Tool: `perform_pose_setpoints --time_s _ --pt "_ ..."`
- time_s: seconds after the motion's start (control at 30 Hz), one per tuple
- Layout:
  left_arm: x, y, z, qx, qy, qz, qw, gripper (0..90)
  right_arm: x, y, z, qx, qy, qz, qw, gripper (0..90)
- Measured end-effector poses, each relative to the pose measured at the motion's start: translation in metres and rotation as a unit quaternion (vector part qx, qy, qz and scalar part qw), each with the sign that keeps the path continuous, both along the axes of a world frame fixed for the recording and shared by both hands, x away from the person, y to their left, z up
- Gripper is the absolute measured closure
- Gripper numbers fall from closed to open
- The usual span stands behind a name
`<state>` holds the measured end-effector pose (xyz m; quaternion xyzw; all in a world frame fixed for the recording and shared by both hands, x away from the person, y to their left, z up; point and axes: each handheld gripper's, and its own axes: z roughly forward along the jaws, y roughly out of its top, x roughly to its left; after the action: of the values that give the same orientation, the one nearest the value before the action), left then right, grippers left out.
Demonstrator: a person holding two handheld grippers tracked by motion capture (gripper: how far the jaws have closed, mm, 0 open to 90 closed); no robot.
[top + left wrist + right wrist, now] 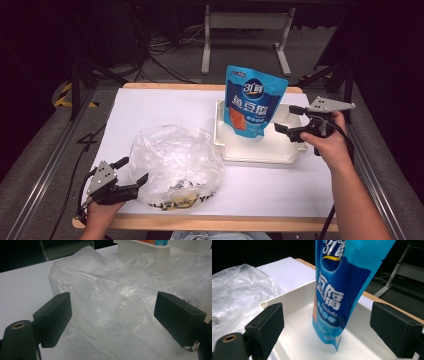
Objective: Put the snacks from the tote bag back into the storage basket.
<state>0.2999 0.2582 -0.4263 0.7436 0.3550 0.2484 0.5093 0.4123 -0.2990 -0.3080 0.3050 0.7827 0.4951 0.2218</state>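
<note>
Left gripper (pixel 134 172) at seven o'clock on the table (pixel 165 107), jaws spread, nothing between them, tips just beside the crumpled clear plastic bag (pixel 172 162). At two o'clock, the blue pouch (pixel 255 102) stands upright in the white tray (pixel 260 150), unsupported. Right gripper (pixel 290 120) at three o'clock, jaws spread wide, apart from the pouch. Risk, as judged: the pouch stands on a narrow base and could topple, or a jaw could nudge it over. Right gripper view shows the pouch's bottom edge (pixel 329 336) resting on the tray floor; high view hides that behind the tray wall.
</note>
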Motion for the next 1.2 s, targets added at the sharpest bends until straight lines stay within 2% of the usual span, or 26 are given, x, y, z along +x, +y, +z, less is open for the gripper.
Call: perform_pose_setpoints --time_s 0.13,0.17,0.33,0.43,0.67,0.93,1.1,1.2 --pt "0.000 0.000 0.000 0.001 -0.001 0.000 1.0000 15.4 -0.012 0.000 0.000 -0.001 0.001 0.008 1.0000 12.9" --pt "0.000 0.000 0.000 0.001 -0.002 0.001 1.0000 15.4 -0.022 0.000 -0.002 -0.011 0.007 0.013 0.9998 12.9" --pt "-0.001 0.000 0.001 0.000 -0.003 0.001 1.0000 15.4 -0.036 0.002 -0.006 -0.012 0.016 0.018 0.9996 12.6" --pt "-0.001 0.000 0.002 0.000 -0.005 0.002 1.0000 15.2 -0.045 0.005 -0.009 -0.009 0.014 0.029 0.9994 12.5" --pt "-0.002 0.001 0.002 0.000 -0.005 0.001 1.0000 15.1 -0.062 0.014 -0.018 -0.019 0.011 0.044 0.9988 12.2" --pt "-0.002 0.001 0.003 -0.001 -0.005 -0.001 1.0000 15.0 -0.080 0.028 -0.036 -0.019 0.006 0.071 0.9973 11.5" --pt "-0.002 0.001 0.003 -0.001 -0.005 -0.001 1.0000 15.0 -0.084 0.031 -0.049 -0.026 0.011 0.075 0.9968 10.8" --pt "-0.003 0.001 0.003 -0.001 -0.006 -0.001 1.0000 15.0 -0.085 0.034 -0.060 -0.021 0.013 0.078 0.9966 10.7"
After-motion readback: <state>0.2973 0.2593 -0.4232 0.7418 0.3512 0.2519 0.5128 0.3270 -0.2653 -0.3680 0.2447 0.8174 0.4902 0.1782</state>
